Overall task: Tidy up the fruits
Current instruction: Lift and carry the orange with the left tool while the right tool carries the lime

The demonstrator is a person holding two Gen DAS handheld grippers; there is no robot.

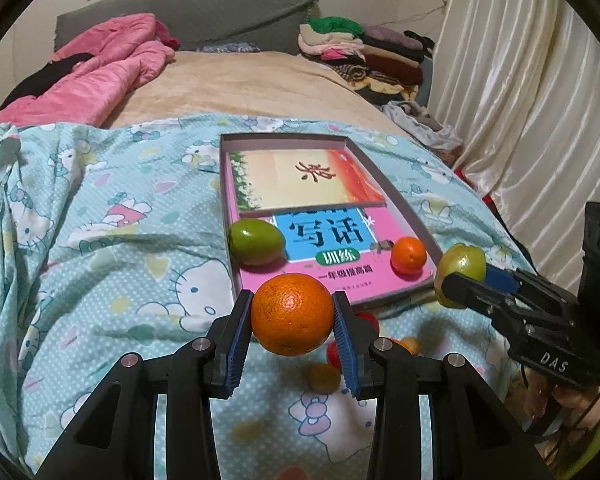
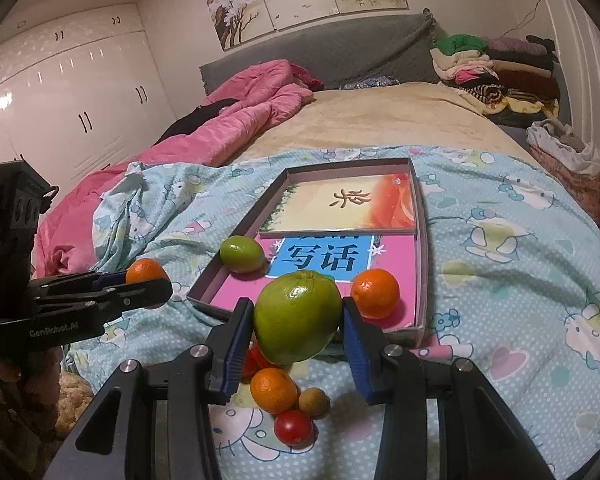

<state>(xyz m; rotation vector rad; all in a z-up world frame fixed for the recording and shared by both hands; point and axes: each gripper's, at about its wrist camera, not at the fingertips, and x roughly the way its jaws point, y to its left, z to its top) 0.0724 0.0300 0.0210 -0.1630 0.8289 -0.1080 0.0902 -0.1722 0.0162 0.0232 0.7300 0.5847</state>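
My left gripper [image 1: 293,316] is shut on an orange [image 1: 292,314], held above the bedspread just short of the shallow box [image 1: 404,204]. My right gripper [image 2: 298,320] is shut on a green fruit [image 2: 298,316], also lifted near the box's front edge. In the left wrist view the right gripper [image 1: 446,284] and its green fruit [image 1: 462,266] show at the right. In the right wrist view the left gripper [image 2: 156,280] and its orange [image 2: 145,270] show at the left. Inside the box lie a green fruit [image 1: 256,242] and a small orange [image 1: 409,255], on top of books.
Loose on the bedspread under the grippers lie a small orange [image 2: 273,390], a red fruit [image 2: 294,427] and a brown one [image 2: 314,402]. A pink quilt [image 2: 256,96] and a pile of folded clothes [image 2: 496,68] lie farther back. A curtain [image 1: 520,80] hangs on the right.
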